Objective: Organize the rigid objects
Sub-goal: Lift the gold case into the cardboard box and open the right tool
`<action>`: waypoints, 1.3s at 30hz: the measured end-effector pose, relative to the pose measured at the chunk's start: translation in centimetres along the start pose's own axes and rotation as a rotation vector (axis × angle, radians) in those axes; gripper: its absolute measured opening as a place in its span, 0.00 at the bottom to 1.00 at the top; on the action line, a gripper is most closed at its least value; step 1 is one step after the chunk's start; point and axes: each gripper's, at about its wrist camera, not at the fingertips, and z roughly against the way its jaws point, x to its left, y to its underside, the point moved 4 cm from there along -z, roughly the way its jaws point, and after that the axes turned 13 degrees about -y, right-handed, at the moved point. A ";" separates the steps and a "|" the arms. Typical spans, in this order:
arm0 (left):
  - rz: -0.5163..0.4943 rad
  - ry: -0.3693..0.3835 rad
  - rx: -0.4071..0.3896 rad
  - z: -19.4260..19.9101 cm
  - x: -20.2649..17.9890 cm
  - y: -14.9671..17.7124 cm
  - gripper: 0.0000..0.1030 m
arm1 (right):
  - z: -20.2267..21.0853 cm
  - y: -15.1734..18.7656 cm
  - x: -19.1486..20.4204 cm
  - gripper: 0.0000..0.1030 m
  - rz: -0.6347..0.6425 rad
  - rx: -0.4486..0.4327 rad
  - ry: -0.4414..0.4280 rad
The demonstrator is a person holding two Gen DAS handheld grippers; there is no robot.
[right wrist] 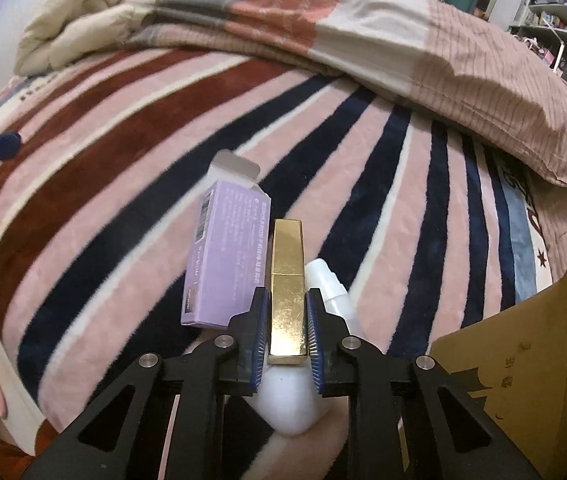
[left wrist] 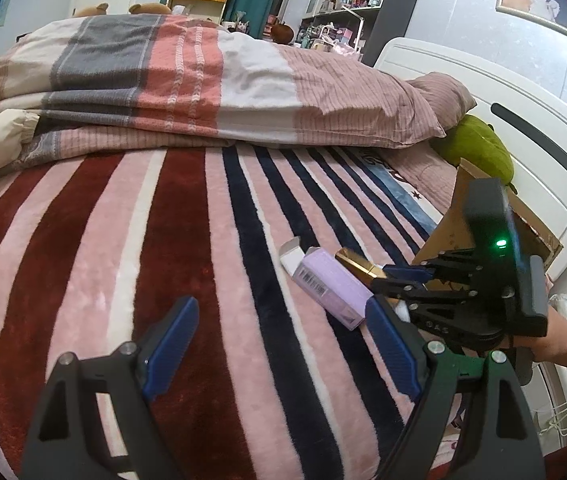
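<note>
My right gripper (right wrist: 285, 300) is shut on a gold rectangular tube (right wrist: 288, 276), which sticks out forward between its blue pads. A purple carton (right wrist: 227, 256) with an open flap lies on the striped blanket just left of the tube. A white plastic bottle (right wrist: 329, 284) lies under and right of the gripper. In the left wrist view the right gripper (left wrist: 387, 276) holds the gold tube (left wrist: 357, 265) beside the purple carton (left wrist: 329, 290). My left gripper (left wrist: 283, 312) is open and empty, left of the carton.
A striped plush blanket (left wrist: 163, 240) covers the bed. A folded quilt (left wrist: 203, 80) lies behind. A cardboard box (right wrist: 523, 360) stands at the right, in front of a white headboard (left wrist: 523, 128). A green plush toy (left wrist: 479, 148) lies by the pillow.
</note>
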 end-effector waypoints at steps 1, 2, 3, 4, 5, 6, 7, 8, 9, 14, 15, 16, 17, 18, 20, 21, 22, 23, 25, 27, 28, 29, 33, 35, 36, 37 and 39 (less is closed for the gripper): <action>0.002 0.000 0.000 0.1 0.1 0.0 0.81 | 0.5 0.0 0.1 0.14 0.000 -0.021 -0.001; 0.005 0.000 -0.001 0.1 0.2 0.0 0.81 | 1.0 -0.1 0.3 0.14 0.005 -0.044 -0.005; 0.006 0.000 -0.002 0.2 0.2 0.0 0.81 | 1.6 -0.2 0.7 0.14 0.014 -0.062 -0.009; 0.008 -0.001 -0.004 0.3 0.3 -0.1 0.81 | 2.2 -0.3 1.1 0.14 0.025 -0.081 -0.013; 0.009 -0.001 -0.007 0.4 0.3 -0.2 0.81 | 2.9 -0.4 1.6 0.14 0.031 -0.097 -0.026; 0.011 -0.001 -0.010 0.5 0.4 -0.2 0.81 | 3.4 -0.5 2.1 0.14 0.037 -0.110 -0.047; 0.014 0.000 -0.013 0.7 0.4 -0.3 0.81 | 4.0 -0.6 2.8 0.14 0.044 -0.123 -0.086; 0.016 0.001 -0.014 0.7 0.5 -0.3 0.81 | 4.4 -0.6 3.4 0.14 0.051 -0.130 -0.140; 0.019 0.000 -0.016 0.8 0.6 -0.3 0.81 | 4.6 -0.6 4.2 0.14 0.061 -0.130 -0.195; 0.019 -0.013 -0.010 0.8 0.8 -0.1 0.81 | 2.5 0.7 7.7 0.14 0.118 -0.032 -0.315; 0.018 -0.017 -0.006 0.8 0.9 0.0 0.81 | 1.8 1.0 8.0 0.14 0.122 -0.011 -0.316; 0.019 -0.021 -0.001 0.7 1.1 0.1 0.81 | 0.9 1.3 8.2 0.14 0.124 0.014 -0.312; 0.021 -0.025 0.003 0.5 1.2 0.3 0.81 | 0.5 1.5 8.2 0.14 0.123 0.023 -0.311; 0.024 -0.030 0.011 0.3 1.4 0.4 0.81 | -0.1 1.7 8.2 0.14 0.118 0.033 -0.315; 0.030 -0.034 0.020 0.1 1.7 0.6 0.81 | -0.5 1.9 8.0 0.14 0.105 0.047 -0.322; 0.034 -0.035 0.025 0.0 1.7 0.7 0.81 | -0.7 1.9 7.9 0.14 0.099 0.051 -0.332; 0.036 -0.032 0.031 -0.2 1.7 0.7 0.81 | -0.8 2.0 7.9 0.14 0.098 0.051 -0.336; 0.036 -0.028 0.035 -0.3 1.6 0.8 0.81 | -0.9 2.0 7.9 0.13 0.099 0.051 -0.339; 0.030 -0.022 0.043 -0.4 1.1 1.0 0.81 | -0.9 2.0 8.1 0.13 0.113 0.041 -0.327; 0.028 -0.007 0.051 -0.2 0.6 1.0 0.81 | -0.2 1.8 8.3 0.13 0.143 0.008 -0.299; 0.027 0.013 0.053 0.1 0.1 0.8 0.81 | 0.6 1.6 8.4 0.13 0.146 -0.017 -0.309; 0.026 0.032 0.050 0.5 -0.5 0.5 0.81 | 1.6 1.4 8.5 0.13 0.140 -0.043 -0.324; 0.002 0.091 0.002 2.9 -3.3 -1.6 0.67 | 6.3 0.1 8.8 0.13 0.147 -0.156 -0.359; -0.015 0.124 -0.012 3.9 -5.0 -2.9 0.48 | 8.9 -0.3 8.5 0.13 0.147 -0.210 -0.376; -0.027 0.141 -0.021 4.4 -6.2 -3.6 0.44 | 10.0 -0.4 8.4 0.13 0.145 -0.234 -0.381; -0.036 0.142 -0.029 4.7 -6.9 -4.1 0.41 | 11.5 -0.5 7.9 0.13 0.144 -0.265 -0.383; -0.050 0.162 -0.055 5.5 -9.0 -5.4 0.39 | 13.3 -0.4 7.3 0.13 0.142 -0.307 -0.371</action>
